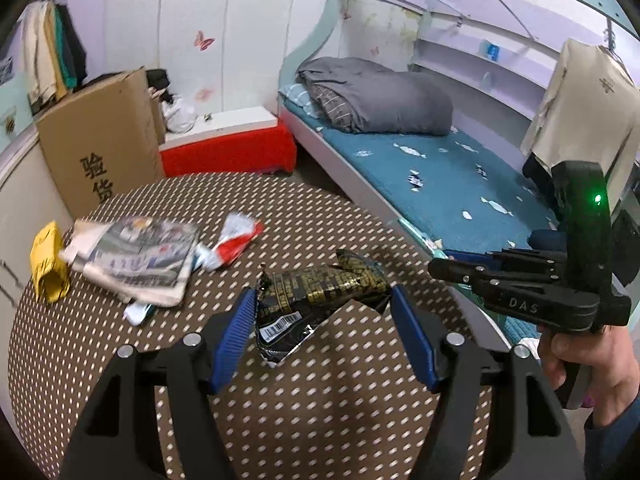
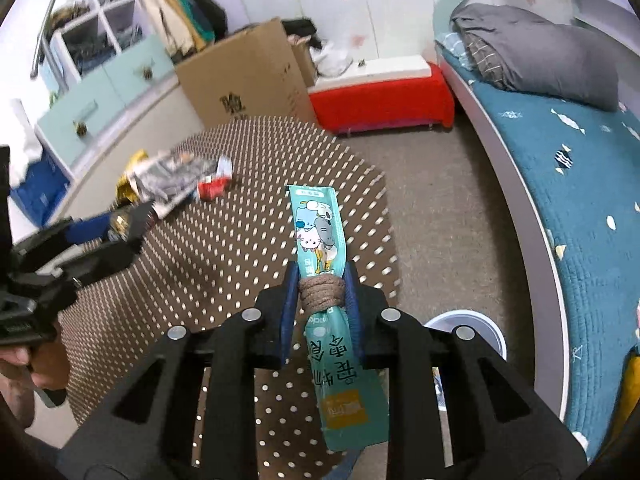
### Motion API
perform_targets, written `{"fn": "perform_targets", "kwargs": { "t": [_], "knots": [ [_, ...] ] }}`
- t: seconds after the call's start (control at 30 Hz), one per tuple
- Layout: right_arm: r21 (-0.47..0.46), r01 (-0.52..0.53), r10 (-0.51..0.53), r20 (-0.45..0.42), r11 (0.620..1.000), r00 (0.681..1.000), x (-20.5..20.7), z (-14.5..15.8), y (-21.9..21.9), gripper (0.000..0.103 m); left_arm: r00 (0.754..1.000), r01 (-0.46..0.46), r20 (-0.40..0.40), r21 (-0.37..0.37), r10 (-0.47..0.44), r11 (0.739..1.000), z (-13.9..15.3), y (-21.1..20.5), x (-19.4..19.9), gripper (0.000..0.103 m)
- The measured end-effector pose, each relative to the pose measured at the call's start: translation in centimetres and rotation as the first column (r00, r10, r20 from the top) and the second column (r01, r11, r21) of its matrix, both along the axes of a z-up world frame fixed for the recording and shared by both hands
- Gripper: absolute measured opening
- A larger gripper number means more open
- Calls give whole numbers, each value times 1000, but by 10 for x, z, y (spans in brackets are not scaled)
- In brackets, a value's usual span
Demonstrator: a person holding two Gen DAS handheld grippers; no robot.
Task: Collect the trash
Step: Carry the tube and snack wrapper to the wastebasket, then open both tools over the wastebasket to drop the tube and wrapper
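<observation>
A crumpled black-and-gold wrapper (image 1: pixel 320 284) spans the blue pads of my left gripper (image 1: pixel 323 292), which is shut on it just above the brown dotted table (image 1: pixel 320 400). In the right wrist view the left gripper (image 2: pixel 120 220) shows at the left edge with a gold scrap between its fingers. My right gripper (image 2: pixel 323 270) is shut on a long teal wrapper (image 2: pixel 316 224) printed with cartoon animals and bound with brown cord (image 2: pixel 322 292). The right gripper (image 1: pixel 436 270) hovers in a hand at the table's right edge. A newspaper (image 1: pixel 136 260), a red-and-white wrapper (image 1: pixel 236 242) and a yellow wrapper (image 1: pixel 48 260) lie at the table's far left.
A white-rimmed round container (image 2: pixel 468 328) stands on the floor right of the table. A cardboard box (image 1: pixel 100 148) and a red bench (image 1: pixel 228 152) stand beyond the table. A bed (image 1: pixel 440 184) with a grey quilt runs along the right.
</observation>
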State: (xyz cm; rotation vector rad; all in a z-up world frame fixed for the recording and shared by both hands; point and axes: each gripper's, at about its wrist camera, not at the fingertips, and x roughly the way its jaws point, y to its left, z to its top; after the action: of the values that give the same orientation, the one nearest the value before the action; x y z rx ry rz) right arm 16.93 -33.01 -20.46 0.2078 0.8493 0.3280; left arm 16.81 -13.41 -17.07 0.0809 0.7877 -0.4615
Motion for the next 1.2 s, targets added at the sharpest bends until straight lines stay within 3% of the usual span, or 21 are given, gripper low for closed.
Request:
{"fn": "perform_targets", "kwargs": {
  "t": [0.17,0.3,0.7,0.73,0.77,0.8,0.93,1.2],
  "knots": [
    [67,81,-84,35,994,996,-1,15,-40,23,998,52,26,2,-52,999,14,-35,6,67],
    [80,171,-172,14,982,985,3,8,-75,23,994,98,40,6,-98,995,20,-64,9,67],
    [143,370,-339,-203,918,919,24,-95,-156,25,977,215,-5,52,-215,975,1,-151,24,67],
    [148,386,-350,-223,911,910,27,-104,-160,34,975,222,-12,59,-222,973,-2,-157,25,67],
    [158,408,-363,-252,899,897,29,-116,-168,66,973,229,-19,65,-228,971,-5,-163,26,67],
    [169,436,-381,-281,884,881,31,-128,-176,74,971,240,-29,72,-239,968,-10,-171,27,67],
    [223,493,-415,-319,841,852,24,-147,-200,75,957,287,-74,107,-281,952,-29,-200,32,67],
    [244,578,-526,-250,779,813,-16,-121,-237,84,914,385,-198,155,-353,910,-77,-257,48,68]
  ]
}}
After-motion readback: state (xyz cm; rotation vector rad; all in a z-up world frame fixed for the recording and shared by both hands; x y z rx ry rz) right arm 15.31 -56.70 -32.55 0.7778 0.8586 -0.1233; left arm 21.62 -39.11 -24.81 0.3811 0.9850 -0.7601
